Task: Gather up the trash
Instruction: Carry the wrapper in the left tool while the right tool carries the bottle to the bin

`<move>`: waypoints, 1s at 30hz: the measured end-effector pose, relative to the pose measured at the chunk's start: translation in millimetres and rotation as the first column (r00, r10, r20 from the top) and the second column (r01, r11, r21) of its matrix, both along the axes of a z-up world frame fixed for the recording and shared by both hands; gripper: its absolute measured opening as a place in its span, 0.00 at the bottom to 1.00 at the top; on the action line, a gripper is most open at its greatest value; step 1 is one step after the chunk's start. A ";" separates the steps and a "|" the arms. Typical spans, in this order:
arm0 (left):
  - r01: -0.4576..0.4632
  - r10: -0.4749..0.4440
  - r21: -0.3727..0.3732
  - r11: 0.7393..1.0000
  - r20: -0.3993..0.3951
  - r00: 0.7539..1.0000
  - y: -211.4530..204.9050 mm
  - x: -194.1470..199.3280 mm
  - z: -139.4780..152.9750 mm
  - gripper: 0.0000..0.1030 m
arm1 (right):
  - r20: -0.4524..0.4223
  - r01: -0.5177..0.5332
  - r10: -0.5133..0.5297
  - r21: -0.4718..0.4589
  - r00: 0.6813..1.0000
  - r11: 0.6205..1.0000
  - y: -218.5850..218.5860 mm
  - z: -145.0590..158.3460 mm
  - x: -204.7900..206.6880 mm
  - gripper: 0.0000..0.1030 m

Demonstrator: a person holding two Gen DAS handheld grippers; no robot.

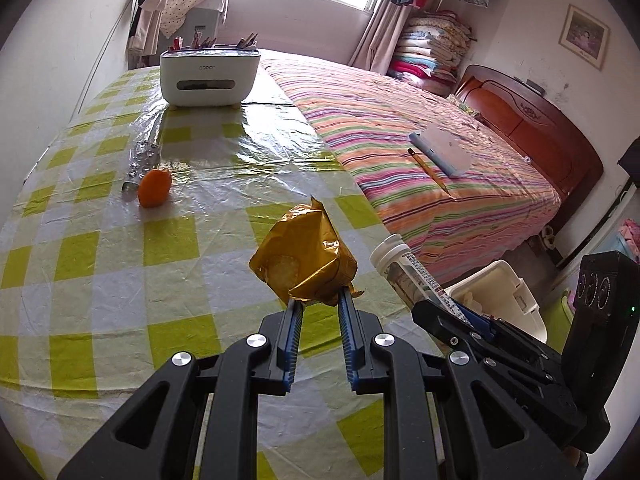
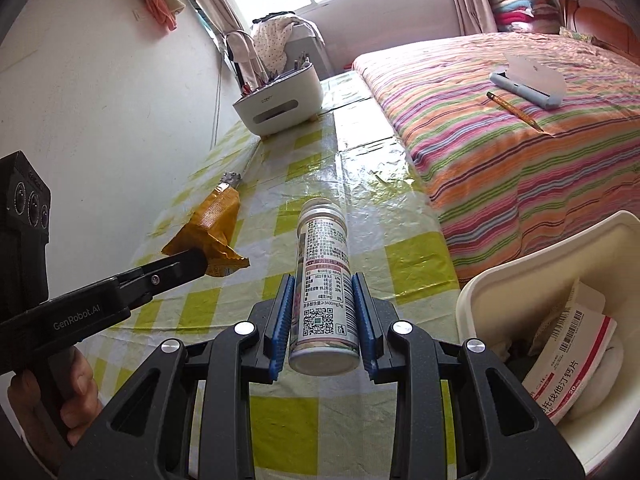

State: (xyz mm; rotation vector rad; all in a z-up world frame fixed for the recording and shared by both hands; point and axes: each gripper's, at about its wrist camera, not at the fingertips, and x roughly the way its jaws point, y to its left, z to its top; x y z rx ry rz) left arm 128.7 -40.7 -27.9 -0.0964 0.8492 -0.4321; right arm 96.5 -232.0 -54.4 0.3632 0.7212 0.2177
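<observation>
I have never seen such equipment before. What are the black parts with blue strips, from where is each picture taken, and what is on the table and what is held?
There is no robot: a person holds a two-finger gripper tool in each hand. Each tool carries a wide-angle camera looking along its fingers, one picture per tool. The left gripper is shut on a gold wrapper. The right gripper is shut on a labelled bottle. On the checked tablecloth lie an orange peel, a clear crumpled wrapper beside it, and a white organiser box. The white bin beside the table holds a medicine box.
</observation>
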 end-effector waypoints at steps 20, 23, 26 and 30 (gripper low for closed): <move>0.178 -0.178 0.063 0.982 0.000 0.984 -86.2 -17.2 -7.5 0.18 | 0.068 0.409 -0.412 0.054 0.909 0.911 -81.0 7.6 -54.6 0.27; 0.201 -0.202 0.066 0.977 0.002 0.979 -95.2 -19.9 -7.1 0.18 | 0.097 0.467 -0.471 0.056 0.877 0.882 -87.7 11.6 -64.5 0.27; 0.224 -0.225 0.063 0.972 0.006 0.974 -105.3 -23.5 -6.9 0.18 | 0.110 0.508 -0.514 0.078 0.851 0.858 -96.0 12.4 -72.2 0.28; 0.245 -0.246 0.071 0.967 0.002 0.969 -117.3 -26.0 -8.9 0.18 | 0.115 0.563 -0.575 0.124 0.810 0.817 -108.8 11.9 -80.8 0.29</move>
